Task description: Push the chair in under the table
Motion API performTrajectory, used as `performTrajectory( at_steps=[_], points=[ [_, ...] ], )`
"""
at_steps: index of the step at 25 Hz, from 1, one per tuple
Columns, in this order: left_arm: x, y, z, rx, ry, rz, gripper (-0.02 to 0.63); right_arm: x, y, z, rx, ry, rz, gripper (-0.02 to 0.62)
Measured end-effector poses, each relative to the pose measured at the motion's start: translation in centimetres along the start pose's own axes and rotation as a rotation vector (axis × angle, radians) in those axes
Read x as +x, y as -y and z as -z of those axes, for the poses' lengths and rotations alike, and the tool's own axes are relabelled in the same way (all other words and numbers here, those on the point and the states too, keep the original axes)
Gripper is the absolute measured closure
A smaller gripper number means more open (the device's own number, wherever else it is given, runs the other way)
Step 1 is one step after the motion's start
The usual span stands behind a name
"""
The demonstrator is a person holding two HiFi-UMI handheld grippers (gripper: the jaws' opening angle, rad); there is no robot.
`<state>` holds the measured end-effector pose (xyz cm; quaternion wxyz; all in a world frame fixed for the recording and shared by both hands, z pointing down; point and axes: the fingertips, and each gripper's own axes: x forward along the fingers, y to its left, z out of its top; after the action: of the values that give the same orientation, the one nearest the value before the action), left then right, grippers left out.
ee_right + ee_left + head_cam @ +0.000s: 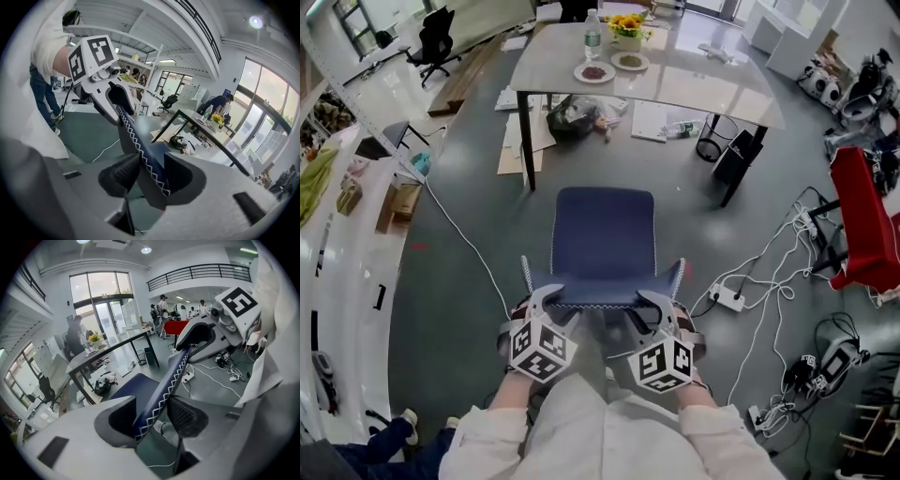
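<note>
Pale sleeves (pixel 492 441) filled the bottom of the head view, with both grippers just past them on the top edge of the chair (pixel 605 234), which was turned with its back to the person. Left of the chair, a white cable (pixel 455 230) trailed across the grey floor (pixel 469 309). At the chair's left upper corner, the left gripper (pixel 551 305) straddled the stitched backrest (pixel 605 295) with its jaws spread wide. The fabric leaned on one jaw while the other pad stood clear of it, so nothing was pinched there. Straight beyond the chair stood the table (pixel 712 89). The blue seat pointed at it but stopped short of the near edge of the tabletop, so the chair was not yet tucked in. On the tabletop, at the side away from the chair, stood a bottle (pixel 592 33), yellow flowers (pixel 628 23) and two plates (pixel 594 72). A black bag (pixel 572 120) lay on the floor beyond the chair, below the tabletop. At the chair's right upper corner, the right gripper (pixel 654 305) had its jaws closed against both faces of the same stitched edge, clamping it. Right of the chair a white power strip (pixel 729 297) lay among loose cables (pixel 778 272), and farther right stood a red object (pixel 862 220).
</note>
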<state>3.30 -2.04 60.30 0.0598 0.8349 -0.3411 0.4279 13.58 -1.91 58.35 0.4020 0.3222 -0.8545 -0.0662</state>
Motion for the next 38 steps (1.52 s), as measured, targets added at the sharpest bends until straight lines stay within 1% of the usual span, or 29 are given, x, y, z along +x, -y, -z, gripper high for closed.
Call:
performTrajectory(
  at_steps=[7, 13, 18, 26, 31, 38],
  points=[
    [2.7, -4.2, -2.5, 0.022, 0.022, -0.005, 0.396, 3.2, 4.6, -0.9, 0.023, -0.004, 0.041, 0.453],
    [5.6, -9.1, -4.7, 0.037, 0.02, 0.02, 0.394, 6.8, 8.9, -2.0, 0.041, -0.014, 0.051, 0.452],
    [7.9, -12.8, -6.6, 0.051, 0.028, 0.038, 0.397, 9.8, 12.8, -2.9, 0.047, -0.033, 0.034, 0.453],
    [11.2, -19.3, -8.5, 0.076, 0.036, 0.054, 0.4, 14.9, 17.6, -4.9, 0.059, -0.041, 0.056, 0.449],
    [12.9, -23.4, -9.4, 0.083, 0.045, 0.04, 0.4, 18.0, 20.5, -6.6, 0.067, -0.043, 0.069, 0.448],
    [14.9, -27.7, -10.6, 0.099, 0.064, 0.043, 0.402, 21.4, 23.8, -8.1, 0.069, -0.047, 0.098, 0.446]
  ],
)
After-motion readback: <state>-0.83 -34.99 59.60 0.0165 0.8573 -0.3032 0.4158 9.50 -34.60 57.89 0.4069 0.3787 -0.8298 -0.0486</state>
